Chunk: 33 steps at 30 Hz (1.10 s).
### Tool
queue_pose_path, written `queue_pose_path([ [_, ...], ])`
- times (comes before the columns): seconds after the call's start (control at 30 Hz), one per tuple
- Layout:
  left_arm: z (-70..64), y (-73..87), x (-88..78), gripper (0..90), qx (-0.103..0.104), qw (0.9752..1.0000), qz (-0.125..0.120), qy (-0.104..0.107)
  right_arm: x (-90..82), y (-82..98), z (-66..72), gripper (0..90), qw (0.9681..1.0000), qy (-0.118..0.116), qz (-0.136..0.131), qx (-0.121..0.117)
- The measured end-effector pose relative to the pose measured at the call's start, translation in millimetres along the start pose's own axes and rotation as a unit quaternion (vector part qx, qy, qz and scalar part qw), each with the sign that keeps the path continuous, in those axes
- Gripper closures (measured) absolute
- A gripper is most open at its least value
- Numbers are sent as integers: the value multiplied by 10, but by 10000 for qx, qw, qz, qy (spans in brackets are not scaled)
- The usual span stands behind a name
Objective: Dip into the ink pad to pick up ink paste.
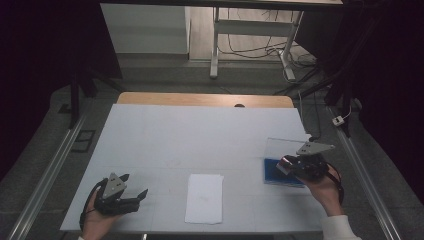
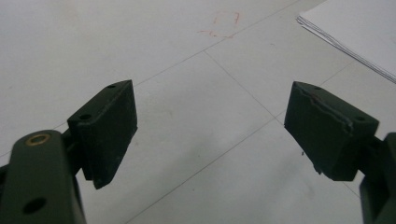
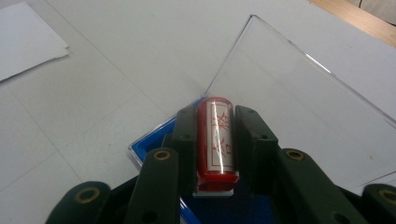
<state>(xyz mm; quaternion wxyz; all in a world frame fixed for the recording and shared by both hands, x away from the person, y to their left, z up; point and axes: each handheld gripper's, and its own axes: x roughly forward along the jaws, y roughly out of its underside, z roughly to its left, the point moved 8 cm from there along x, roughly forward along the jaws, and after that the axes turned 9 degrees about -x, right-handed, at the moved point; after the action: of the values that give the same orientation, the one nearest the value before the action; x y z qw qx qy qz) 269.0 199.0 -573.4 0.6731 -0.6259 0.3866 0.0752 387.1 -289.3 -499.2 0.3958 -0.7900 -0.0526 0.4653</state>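
My right gripper (image 3: 215, 123) is shut on a red cylindrical stamp (image 3: 215, 140) with white markings, held just above a blue ink pad case (image 3: 149, 147) whose clear lid (image 3: 299, 112) stands open. From above, the right gripper (image 1: 289, 165) sits over the blue case (image 1: 272, 170) at the table's right. A stack of white paper (image 1: 204, 197) lies near the front middle. My left gripper (image 1: 135, 186) rests at the front left, jaws wide apart with nothing between them; in its own view the left gripper (image 2: 210, 123) faces bare table, the paper's (image 2: 359, 32) corner at top right.
The white table top (image 1: 200, 135) ends in a wooden strip (image 1: 205, 99) at the far edge. A faint red stamp mark (image 2: 224, 23) shows on the surface ahead of the left gripper. Desk legs and cables (image 1: 260, 47) stand on the floor beyond.
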Motion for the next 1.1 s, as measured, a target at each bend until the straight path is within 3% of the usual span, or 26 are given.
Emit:
queue_pose_path([
  [1.1,-1,13,21,173,23,10000,52,4,163,140,-16,700,9993,81,355,-24],
])
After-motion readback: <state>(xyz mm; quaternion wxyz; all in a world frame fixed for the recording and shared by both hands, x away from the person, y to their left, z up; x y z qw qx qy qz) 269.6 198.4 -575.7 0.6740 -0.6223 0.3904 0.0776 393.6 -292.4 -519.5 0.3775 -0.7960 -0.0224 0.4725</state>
